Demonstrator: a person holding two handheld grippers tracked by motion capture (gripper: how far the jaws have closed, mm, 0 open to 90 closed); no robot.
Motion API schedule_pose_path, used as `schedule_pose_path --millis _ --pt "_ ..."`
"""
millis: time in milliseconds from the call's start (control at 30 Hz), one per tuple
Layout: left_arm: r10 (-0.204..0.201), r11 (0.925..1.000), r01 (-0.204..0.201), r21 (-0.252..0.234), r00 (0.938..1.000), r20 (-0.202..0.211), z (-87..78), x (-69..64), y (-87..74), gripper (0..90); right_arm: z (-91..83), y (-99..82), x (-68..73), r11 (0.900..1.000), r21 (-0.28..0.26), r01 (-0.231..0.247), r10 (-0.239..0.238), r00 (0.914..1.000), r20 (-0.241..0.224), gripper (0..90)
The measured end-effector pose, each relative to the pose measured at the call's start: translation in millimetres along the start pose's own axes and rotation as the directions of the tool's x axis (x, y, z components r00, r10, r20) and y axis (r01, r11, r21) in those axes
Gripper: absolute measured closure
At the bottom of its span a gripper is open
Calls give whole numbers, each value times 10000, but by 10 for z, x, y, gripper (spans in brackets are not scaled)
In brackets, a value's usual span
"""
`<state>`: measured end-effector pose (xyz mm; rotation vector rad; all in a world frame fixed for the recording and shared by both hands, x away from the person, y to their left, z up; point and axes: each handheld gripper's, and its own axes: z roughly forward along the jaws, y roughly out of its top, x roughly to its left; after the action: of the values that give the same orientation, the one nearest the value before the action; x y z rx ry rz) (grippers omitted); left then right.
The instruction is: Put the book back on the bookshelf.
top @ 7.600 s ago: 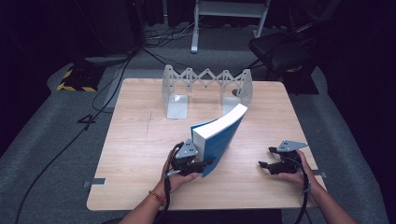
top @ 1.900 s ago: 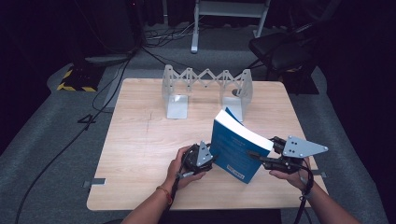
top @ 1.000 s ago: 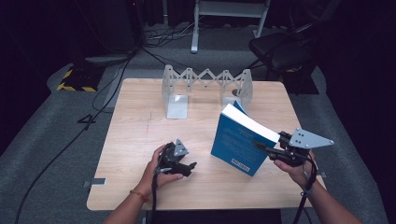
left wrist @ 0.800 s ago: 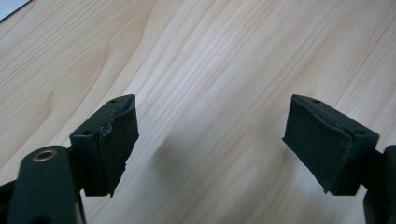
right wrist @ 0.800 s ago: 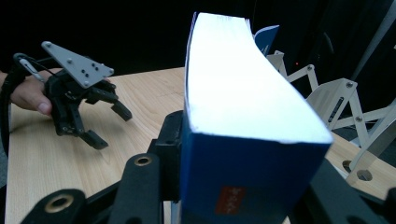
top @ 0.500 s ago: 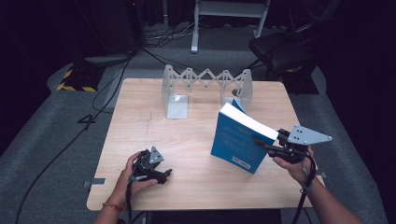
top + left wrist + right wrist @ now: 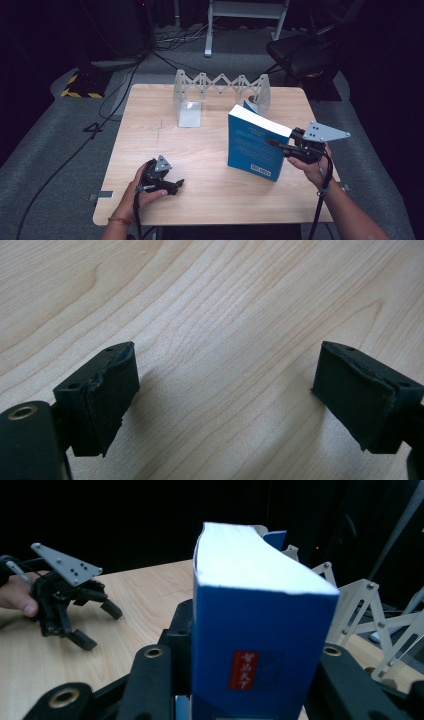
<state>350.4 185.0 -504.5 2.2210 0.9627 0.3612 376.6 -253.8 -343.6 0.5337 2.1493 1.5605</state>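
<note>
A thick blue book (image 7: pixel 252 145) stands tilted on its lower corner on the wooden table (image 7: pixel 150 115), right of the middle. My right gripper (image 7: pixel 275 144) is shut on the book's spine edge; in the right gripper view the book (image 7: pixel 255 630) sits between the two black jaws. My left gripper (image 7: pixel 176 185) lies low near the table's front left, well apart from the book. Its pads (image 7: pixel 105 390) stand wide over bare wood; the jaws have just been opening, with nothing between them. The right gripper view also shows the left gripper (image 7: pixel 99 626) far off at the left.
A grey zigzag rack (image 7: pixel 220 89) stands across the back of the table, with a flat metal plate (image 7: pixel 189 113) at its left end and a blue item (image 7: pixel 250 106) behind the book. Cables cross the dark floor beyond the table.
The left hand has let go of the book and drawn away to the front left, jaws wider. The right gripper has taken the book and holds it a little farther right.
</note>
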Motion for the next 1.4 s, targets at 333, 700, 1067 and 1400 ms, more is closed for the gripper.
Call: schedule_pose_path --millis 333,700,1067,1400 --pt "-14 10000 14 -12 10000 -4 1 -1 0 115 133 227 -138 9977 629 257 -281 9989 385 618" --pt "-4 10000 4 -22 10000 -7 1 0 0 115 329 381 -355 9940 1069 242 -367 9926 1159 618" --pt "-18 10000 18 -11 10000 7 2 0 2 113 521 511 -640 9908 1352 -5 -244 9830 1820 619" --pt "-11 10000 11 -10 10000 9 2 1 2 113 686 585 -834 9880 1500 -357 -23 9693 2457 618"
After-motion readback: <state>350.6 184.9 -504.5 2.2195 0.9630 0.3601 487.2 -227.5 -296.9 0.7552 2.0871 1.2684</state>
